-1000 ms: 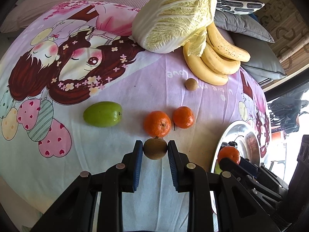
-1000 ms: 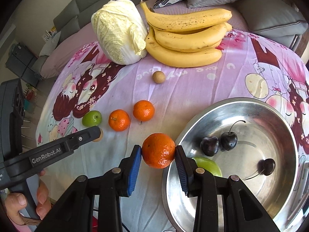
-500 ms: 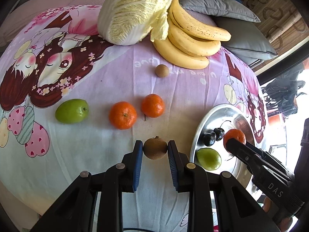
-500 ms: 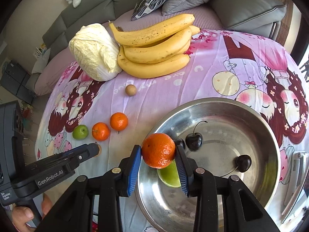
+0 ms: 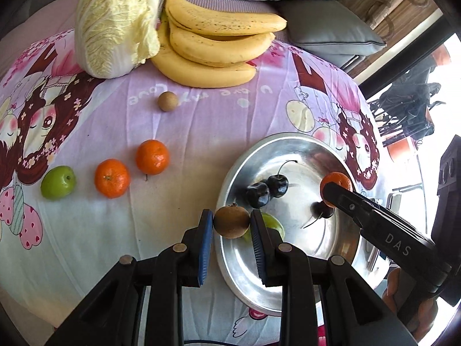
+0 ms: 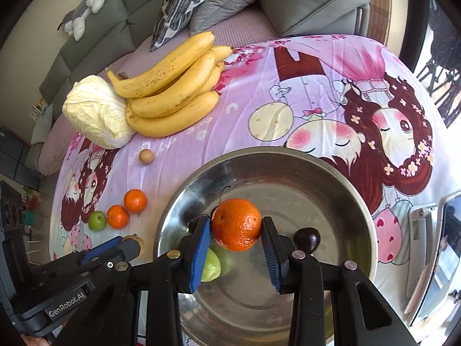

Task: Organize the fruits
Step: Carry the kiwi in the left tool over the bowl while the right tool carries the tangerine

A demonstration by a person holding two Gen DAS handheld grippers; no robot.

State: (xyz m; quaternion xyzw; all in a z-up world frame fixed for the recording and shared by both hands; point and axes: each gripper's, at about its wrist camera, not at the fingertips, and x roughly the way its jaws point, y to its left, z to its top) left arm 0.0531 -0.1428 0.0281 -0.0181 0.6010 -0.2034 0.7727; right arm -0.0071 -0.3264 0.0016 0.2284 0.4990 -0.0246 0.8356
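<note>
Gripping kiwi [image 5: 232, 221] in left tool [image 5: 232, 226], right tool [image 6: 236, 235] clamping 1 orange [image 6: 236, 224] over bowl [image 6: 331, 173], 3 cherries, 2 oranges on cloth.

cherries [image 5: 268, 190] crowd the bowl [image 5: 288, 144] (far half bare).

bananas [image 5: 219, 46]: yellow, brown-speckled | cloth [image 5: 201, 127]: pink-lilac, cartoon girls | pillow [image 6: 184, 3]: white, black dashes

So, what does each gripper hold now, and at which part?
The left gripper holds a brown kiwi-like fruit by its two sides. The right gripper holds an orange by its sides, above the steel bowl.
</note>
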